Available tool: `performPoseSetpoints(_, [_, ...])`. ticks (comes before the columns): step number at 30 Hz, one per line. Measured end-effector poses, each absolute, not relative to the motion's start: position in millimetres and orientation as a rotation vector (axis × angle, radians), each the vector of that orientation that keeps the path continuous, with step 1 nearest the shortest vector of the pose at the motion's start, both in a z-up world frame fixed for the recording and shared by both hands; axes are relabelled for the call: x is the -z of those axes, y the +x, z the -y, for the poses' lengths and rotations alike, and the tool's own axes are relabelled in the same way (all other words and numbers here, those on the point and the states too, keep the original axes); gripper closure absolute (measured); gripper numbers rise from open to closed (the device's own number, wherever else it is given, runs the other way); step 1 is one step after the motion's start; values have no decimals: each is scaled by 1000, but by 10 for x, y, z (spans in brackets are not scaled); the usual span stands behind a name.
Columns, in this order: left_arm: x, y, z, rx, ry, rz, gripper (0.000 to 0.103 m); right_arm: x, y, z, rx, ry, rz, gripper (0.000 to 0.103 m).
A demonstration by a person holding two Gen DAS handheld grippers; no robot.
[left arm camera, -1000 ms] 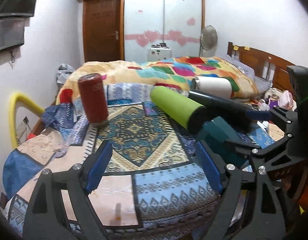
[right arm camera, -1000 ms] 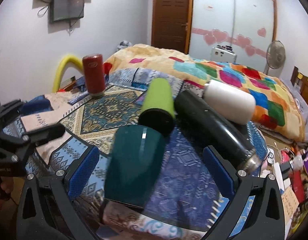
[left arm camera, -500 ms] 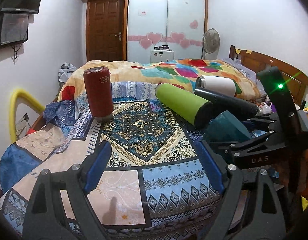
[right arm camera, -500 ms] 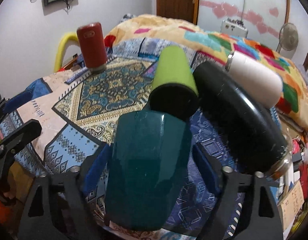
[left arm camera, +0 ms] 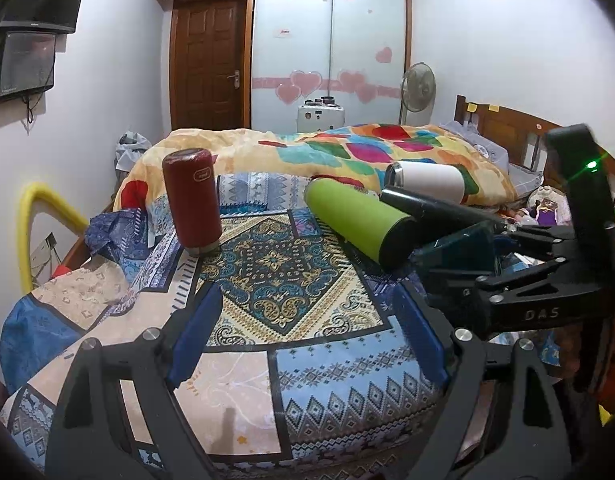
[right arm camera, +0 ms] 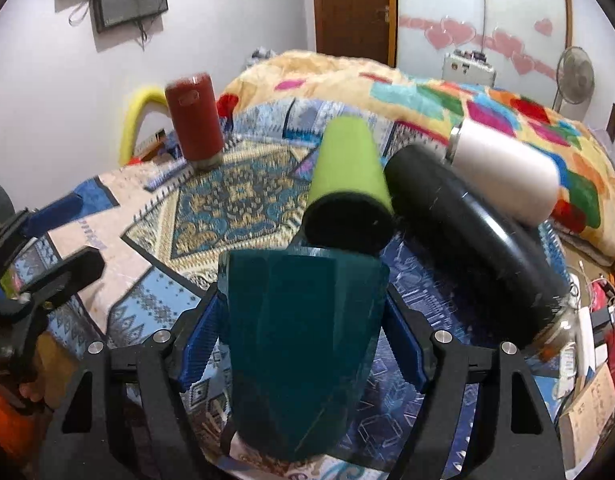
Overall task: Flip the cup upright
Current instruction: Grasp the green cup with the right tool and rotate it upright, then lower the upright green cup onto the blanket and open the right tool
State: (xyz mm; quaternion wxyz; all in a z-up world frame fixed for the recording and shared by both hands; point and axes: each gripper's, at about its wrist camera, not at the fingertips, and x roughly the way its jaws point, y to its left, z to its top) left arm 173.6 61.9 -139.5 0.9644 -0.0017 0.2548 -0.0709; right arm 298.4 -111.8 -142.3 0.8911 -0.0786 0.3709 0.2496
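A dark teal cup point(right arm camera: 299, 344) lies on its side on the patterned cloth at the table's near right; my right gripper point(right arm camera: 301, 320) is shut on it, blue pads pressed to both sides. The teal cup point(left arm camera: 459, 246) and the right gripper point(left arm camera: 519, 280) also show in the left wrist view at the right. My left gripper point(left arm camera: 307, 332) is open and empty above the cloth's front middle. A green cup point(right arm camera: 347, 176), a black flask point(right arm camera: 467, 232) and a white cup point(right arm camera: 503, 172) lie on their sides behind the teal one. A red cup point(right arm camera: 193, 120) stands inverted at the back left.
The table's patterned cloth point(left arm camera: 267, 280) drops off at the front edge. A bed with a colourful quilt point(left arm camera: 347, 152) lies behind. A yellow tube point(left arm camera: 31, 220) stands at the left. Clutter point(right arm camera: 587, 340) lies off the table's right side.
My right gripper has moved in around the teal cup and shut on it. The left gripper has stayed open with only a slight shift of view.
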Motion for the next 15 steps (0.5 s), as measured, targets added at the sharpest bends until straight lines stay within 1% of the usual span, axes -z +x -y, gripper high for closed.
performPoseSetpoints(3, [1363, 1733, -571, 149, 4, -504, 12, 1339, 2935, 1128, -517, -167, -733, 30])
performPoseSetpoints(7, [1335, 1746, -519, 164, 3, -502, 12, 1335, 2947, 1109, -507, -176, -700, 31])
performPoseSetpoints(15, [1333, 1744, -442, 192, 14, -501, 10, 1362, 3025, 1122, -525, -143, -699, 31])
